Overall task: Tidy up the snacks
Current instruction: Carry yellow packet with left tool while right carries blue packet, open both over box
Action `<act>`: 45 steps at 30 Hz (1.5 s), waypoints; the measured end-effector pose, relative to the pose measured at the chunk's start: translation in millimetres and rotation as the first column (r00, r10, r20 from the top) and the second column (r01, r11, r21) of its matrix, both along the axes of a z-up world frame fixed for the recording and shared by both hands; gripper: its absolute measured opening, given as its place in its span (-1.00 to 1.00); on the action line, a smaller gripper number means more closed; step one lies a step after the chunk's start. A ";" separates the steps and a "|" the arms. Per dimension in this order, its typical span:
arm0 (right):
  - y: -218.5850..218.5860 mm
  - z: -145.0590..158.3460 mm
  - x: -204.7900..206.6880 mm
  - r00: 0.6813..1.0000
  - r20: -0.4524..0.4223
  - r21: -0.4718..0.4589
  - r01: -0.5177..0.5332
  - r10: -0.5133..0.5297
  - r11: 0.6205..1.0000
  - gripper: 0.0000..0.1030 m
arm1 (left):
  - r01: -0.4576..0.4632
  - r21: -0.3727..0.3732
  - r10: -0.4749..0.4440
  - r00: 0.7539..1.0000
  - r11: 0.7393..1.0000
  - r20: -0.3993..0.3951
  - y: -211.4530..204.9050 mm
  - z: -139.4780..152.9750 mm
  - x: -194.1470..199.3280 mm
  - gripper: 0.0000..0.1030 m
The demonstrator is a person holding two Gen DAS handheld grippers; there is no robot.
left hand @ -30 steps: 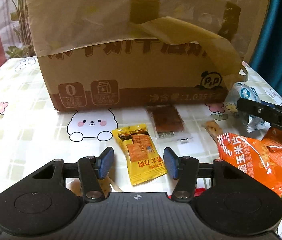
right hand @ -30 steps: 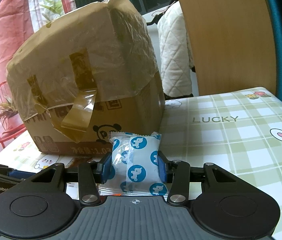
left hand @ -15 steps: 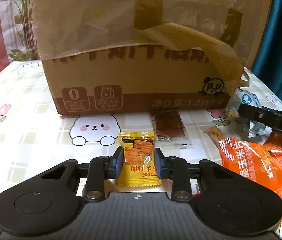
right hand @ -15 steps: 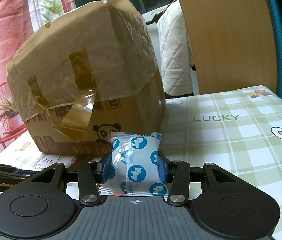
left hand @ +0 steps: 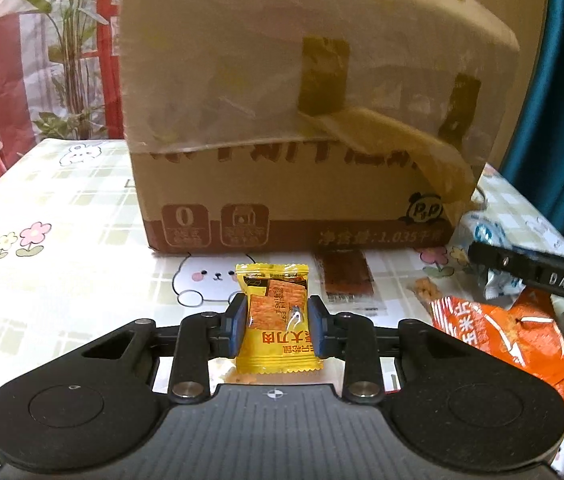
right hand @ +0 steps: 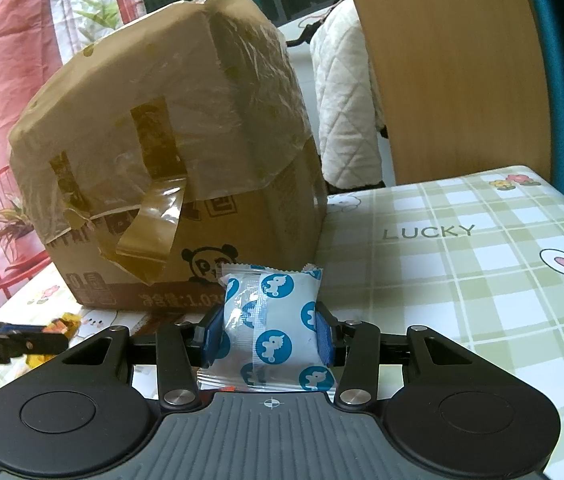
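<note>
My left gripper (left hand: 277, 322) is shut on a yellow snack packet (left hand: 276, 316) and holds it off the table in front of a taped cardboard box (left hand: 302, 128). My right gripper (right hand: 268, 332) is shut on a white packet with blue dots (right hand: 272, 328), held above the table beside the same box (right hand: 162, 152). A dark red flat packet (left hand: 346, 276) lies by the box's foot. An orange chip bag (left hand: 510, 340) lies at the right. The right gripper's finger (left hand: 538, 276) shows at the right of the left wrist view.
A checked tablecloth (right hand: 462, 280) with rabbit prints covers the table. A small loose snack (left hand: 426, 290) lies near the orange bag. A wooden chair back (right hand: 450, 72) and a quilted white cover (right hand: 346, 92) stand behind the table. A teal curtain (left hand: 562, 80) hangs at the right.
My left gripper closed on the yellow packet and lifted it off the table, rising toward the box. My right gripper kept its hold on the blue-dotted packet and barely moved.
</note>
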State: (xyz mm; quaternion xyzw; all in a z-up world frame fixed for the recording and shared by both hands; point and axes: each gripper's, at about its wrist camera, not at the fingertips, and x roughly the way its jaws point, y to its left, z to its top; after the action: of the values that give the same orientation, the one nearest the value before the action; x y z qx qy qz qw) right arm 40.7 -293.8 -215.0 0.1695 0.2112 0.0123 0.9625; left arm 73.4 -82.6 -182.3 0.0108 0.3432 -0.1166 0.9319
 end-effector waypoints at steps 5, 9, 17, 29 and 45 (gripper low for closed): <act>2.2 12.0 -8.3 1.000 0.007 -0.022 0.022 -0.022 1.000 -0.18 | -0.005 -0.038 0.007 0.998 0.999 0.054 11.9 21.2 -5.0 -0.35; -5.5 35.0 -26.3 0.995 0.061 0.006 0.072 -0.073 0.997 -0.19 | -0.009 -0.073 0.016 0.995 0.997 0.101 28.0 42.2 -7.8 -0.35; -10.0 127.2 -36.8 0.969 0.229 -0.037 0.103 -0.092 0.994 -0.19 | 0.032 -0.093 -0.007 0.966 0.995 0.258 45.7 107.9 -4.1 -0.35; 17.6 219.0 61.7 0.985 0.171 -0.139 0.030 -0.006 0.990 -0.19 | 0.056 -0.112 -0.017 0.947 0.992 0.319 23.0 184.2 74.3 -0.35; 36.1 197.8 76.8 0.992 0.106 -0.169 0.090 -0.072 0.981 0.26 | 0.043 -0.057 -0.026 0.961 0.997 0.276 16.6 174.8 107.6 0.15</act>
State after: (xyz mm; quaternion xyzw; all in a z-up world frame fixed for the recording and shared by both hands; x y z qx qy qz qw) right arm 117.6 -257.8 -17.2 0.0926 0.1561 -0.0368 0.9827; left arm 181.0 -66.1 -7.5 0.0039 0.2065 -0.1408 0.9683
